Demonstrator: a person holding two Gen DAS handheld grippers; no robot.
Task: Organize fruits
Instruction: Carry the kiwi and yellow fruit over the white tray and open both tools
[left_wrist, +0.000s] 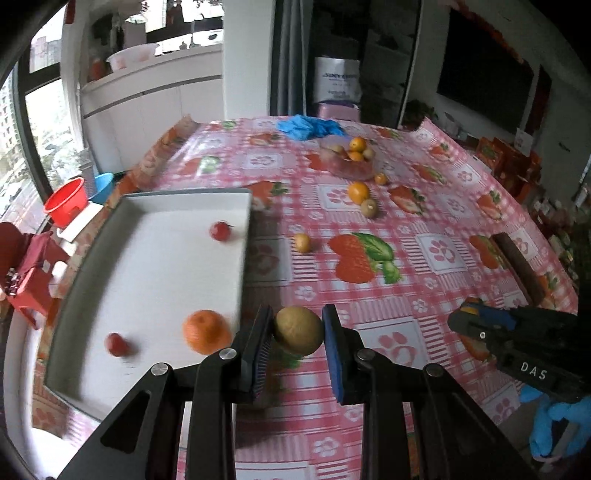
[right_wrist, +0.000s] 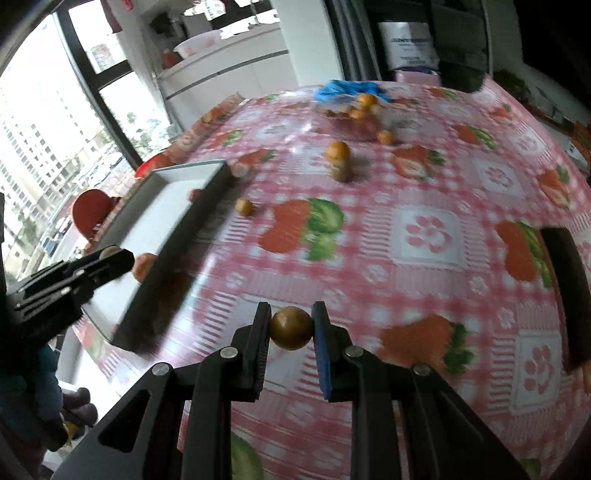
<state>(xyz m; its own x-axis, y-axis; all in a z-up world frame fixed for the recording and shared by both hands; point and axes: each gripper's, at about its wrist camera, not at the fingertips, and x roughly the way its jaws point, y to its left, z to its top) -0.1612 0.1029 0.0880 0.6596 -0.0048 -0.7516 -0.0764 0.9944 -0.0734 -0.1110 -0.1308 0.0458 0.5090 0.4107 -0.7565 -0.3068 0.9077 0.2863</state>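
My left gripper (left_wrist: 297, 332) is shut on a brown-green kiwi (left_wrist: 298, 331), held above the cloth just right of the grey tray (left_wrist: 147, 206). The tray holds an orange (left_wrist: 206, 331) and two small red fruits (left_wrist: 220, 231) (left_wrist: 117, 344). My right gripper (right_wrist: 291, 328) is shut on a small brown fruit (right_wrist: 291, 328) above the table. Loose on the cloth lie an orange (left_wrist: 358, 192), a kiwi (left_wrist: 369, 208), a small brown fruit (left_wrist: 302, 242) and a tiny orange (left_wrist: 381, 179). A clear bowl (left_wrist: 347, 162) holds more fruit.
The table carries a pink strawberry-print cloth (left_wrist: 424, 258). Blue gloves (left_wrist: 308, 126) lie at the far edge. A dark flat block (left_wrist: 519, 266) lies at the right. A red bowl (left_wrist: 66, 201) and blue bowl (left_wrist: 101, 186) stand beyond the tray. The right gripper also shows in the left wrist view (left_wrist: 466, 320).
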